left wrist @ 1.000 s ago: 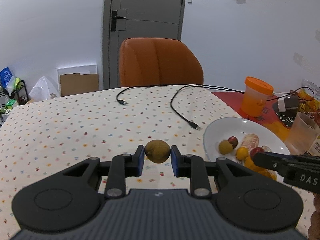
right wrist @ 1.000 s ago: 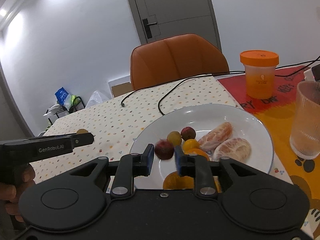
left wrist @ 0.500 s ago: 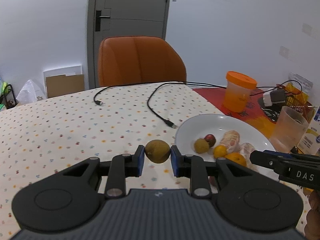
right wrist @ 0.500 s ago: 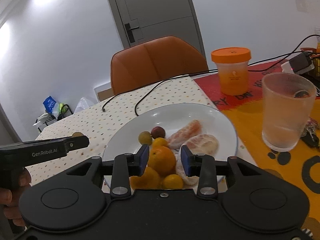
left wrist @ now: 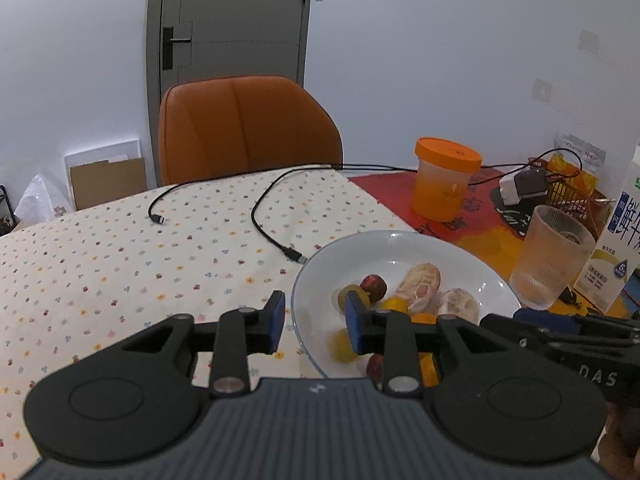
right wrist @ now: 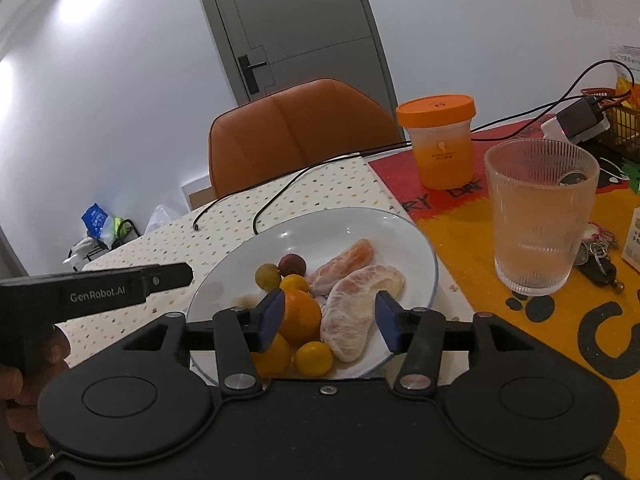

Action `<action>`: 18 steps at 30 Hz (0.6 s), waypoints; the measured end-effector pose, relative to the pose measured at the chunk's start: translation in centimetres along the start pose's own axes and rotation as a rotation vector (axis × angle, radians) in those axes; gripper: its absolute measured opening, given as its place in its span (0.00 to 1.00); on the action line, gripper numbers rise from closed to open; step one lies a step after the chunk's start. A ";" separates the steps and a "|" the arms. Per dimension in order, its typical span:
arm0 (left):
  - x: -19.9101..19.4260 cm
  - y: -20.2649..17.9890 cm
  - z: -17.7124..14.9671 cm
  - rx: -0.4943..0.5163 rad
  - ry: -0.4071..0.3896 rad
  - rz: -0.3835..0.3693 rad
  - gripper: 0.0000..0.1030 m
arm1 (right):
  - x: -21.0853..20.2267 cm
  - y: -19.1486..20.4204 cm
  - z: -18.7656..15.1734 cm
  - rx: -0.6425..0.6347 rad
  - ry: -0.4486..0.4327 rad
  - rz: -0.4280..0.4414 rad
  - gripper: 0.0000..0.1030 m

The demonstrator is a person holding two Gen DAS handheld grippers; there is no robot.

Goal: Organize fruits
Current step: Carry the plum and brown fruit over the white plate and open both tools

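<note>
A white plate (left wrist: 400, 240) (right wrist: 404, 222) holds several fruits: two peeled citrus segments (right wrist: 356, 312), an orange (right wrist: 300, 316), small yellow ones (right wrist: 314, 358), an olive-green one (right wrist: 267, 276) and a dark red one (right wrist: 292, 264). My left gripper (left wrist: 315, 324) is open over the plate's left rim, nothing between its fingers. A blurred yellowish fruit (left wrist: 342, 346) lies in the plate just below them. My right gripper (right wrist: 329, 320) is open wide above the plate's near side, with the orange and a segment seen between its fingers, untouched.
An orange-lidded tub (left wrist: 444, 184), a ribbed glass (right wrist: 536, 220), a milk carton (left wrist: 624, 240) and a charger (left wrist: 524, 190) stand right of the plate. Black cables (left wrist: 264, 216) lie on the dotted cloth. An orange chair (left wrist: 248, 128) stands behind the table.
My left gripper moved right over the plate's rim, opened and let go of the olive-brown fruit. My right gripper opened wider and shifted over the orange and segment.
</note>
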State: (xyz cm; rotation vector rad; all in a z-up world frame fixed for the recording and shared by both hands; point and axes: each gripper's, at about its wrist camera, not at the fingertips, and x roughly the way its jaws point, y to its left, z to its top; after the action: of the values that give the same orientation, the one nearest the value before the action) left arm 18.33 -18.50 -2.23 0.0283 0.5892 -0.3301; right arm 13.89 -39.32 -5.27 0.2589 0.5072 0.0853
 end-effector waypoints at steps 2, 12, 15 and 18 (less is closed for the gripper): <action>-0.1 0.0 -0.1 -0.008 0.011 0.005 0.29 | -0.2 0.0 0.0 -0.001 0.000 0.006 0.50; -2.1 0.0 -0.1 -0.009 0.006 0.038 0.38 | -1.7 0.5 -0.3 -0.007 -0.013 0.033 0.57; -2.9 0.2 -0.2 -0.016 0.001 0.053 0.48 | -2.4 0.9 -0.4 -0.018 -0.015 0.039 0.61; -3.7 0.5 -0.4 -0.028 -0.007 0.072 0.57 | -3.1 1.2 -0.6 -0.024 -0.022 0.043 0.70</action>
State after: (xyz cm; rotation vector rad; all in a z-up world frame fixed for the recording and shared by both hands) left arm 15.38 -16.93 -0.57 0.0215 0.5845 -0.2522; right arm 10.86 -38.46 -3.95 0.2476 0.4785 0.1304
